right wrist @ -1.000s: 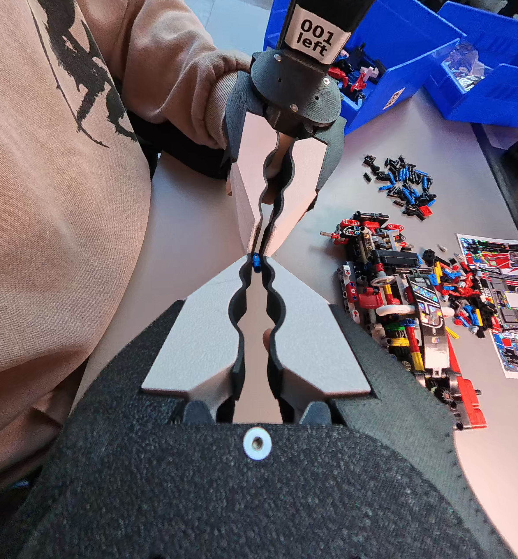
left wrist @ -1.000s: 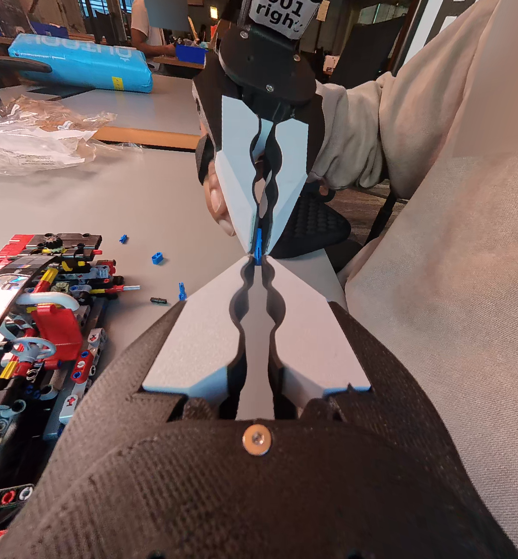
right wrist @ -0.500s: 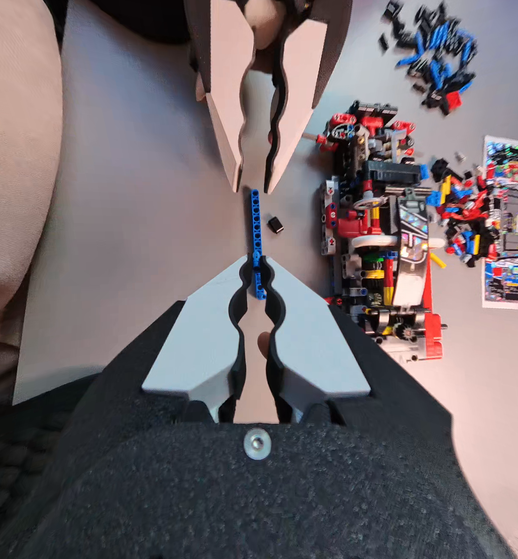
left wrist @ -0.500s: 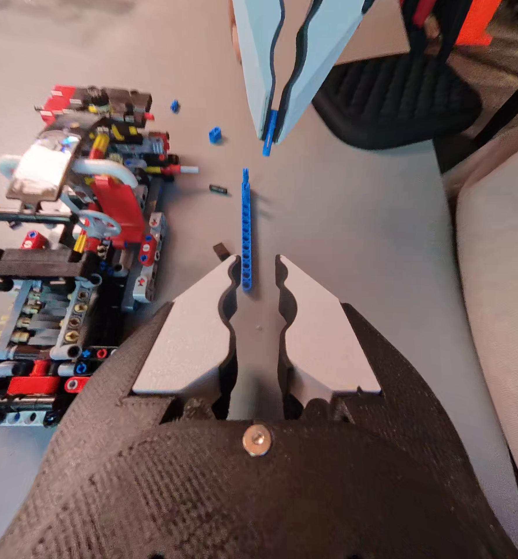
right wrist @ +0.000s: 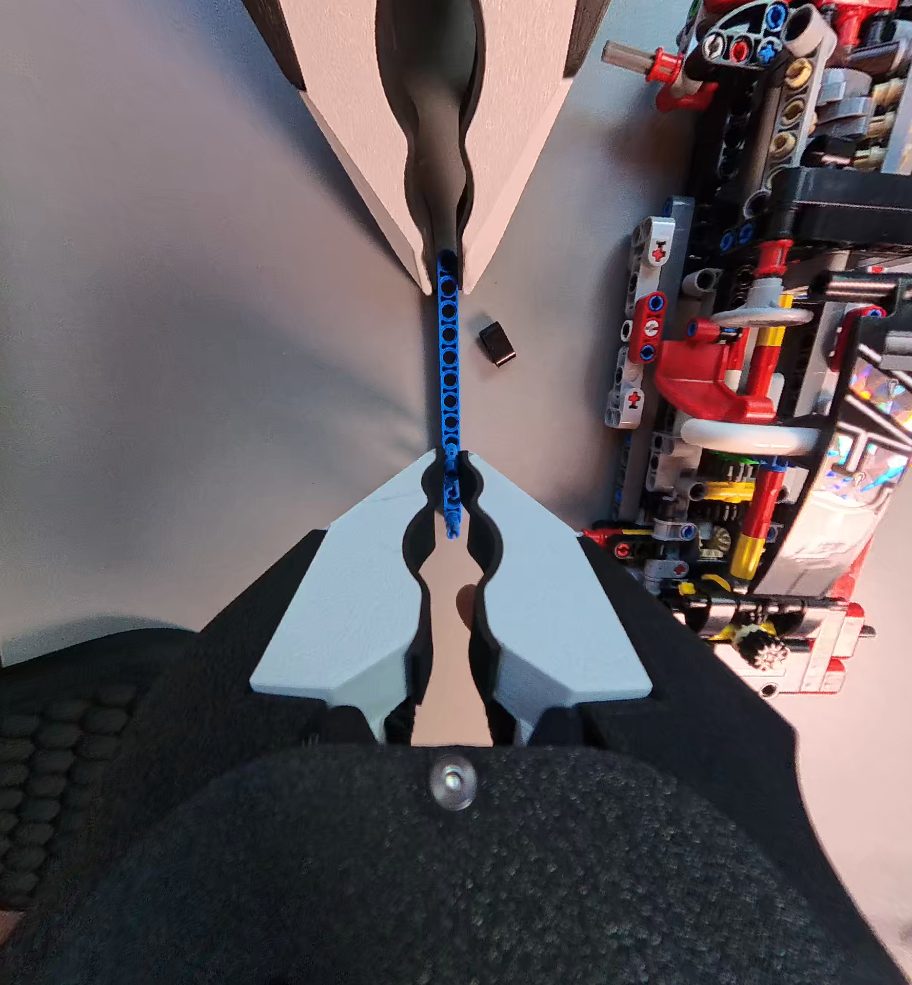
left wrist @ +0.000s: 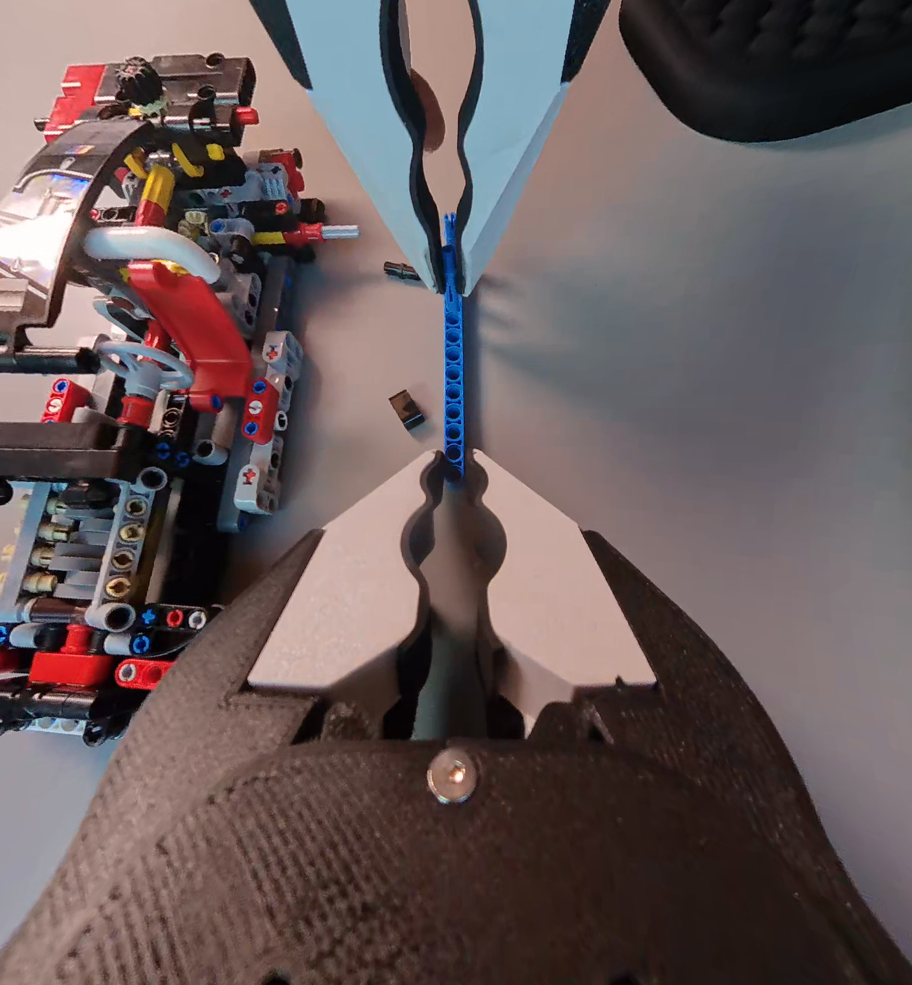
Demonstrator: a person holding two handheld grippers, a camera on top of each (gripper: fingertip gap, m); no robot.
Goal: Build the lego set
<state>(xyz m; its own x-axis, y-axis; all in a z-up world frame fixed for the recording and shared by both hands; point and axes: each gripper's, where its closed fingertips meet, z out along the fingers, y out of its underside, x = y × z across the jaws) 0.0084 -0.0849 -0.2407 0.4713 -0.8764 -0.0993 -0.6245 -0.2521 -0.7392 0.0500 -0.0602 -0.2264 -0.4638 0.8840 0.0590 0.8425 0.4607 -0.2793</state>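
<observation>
Both claws have closed in on the blue beam (left wrist: 453, 373), which half a second ago lay loose on the tabletop (left wrist: 709, 373). Left claw (left wrist: 454, 462) pinches its near end; right claw (right wrist: 453, 458) is pressed together on the far end and a small blue pin (right wrist: 452, 501). Beside them sits the half-built car (left wrist: 123, 373), chassis and cockpit done, bodywork seemingly left.
</observation>
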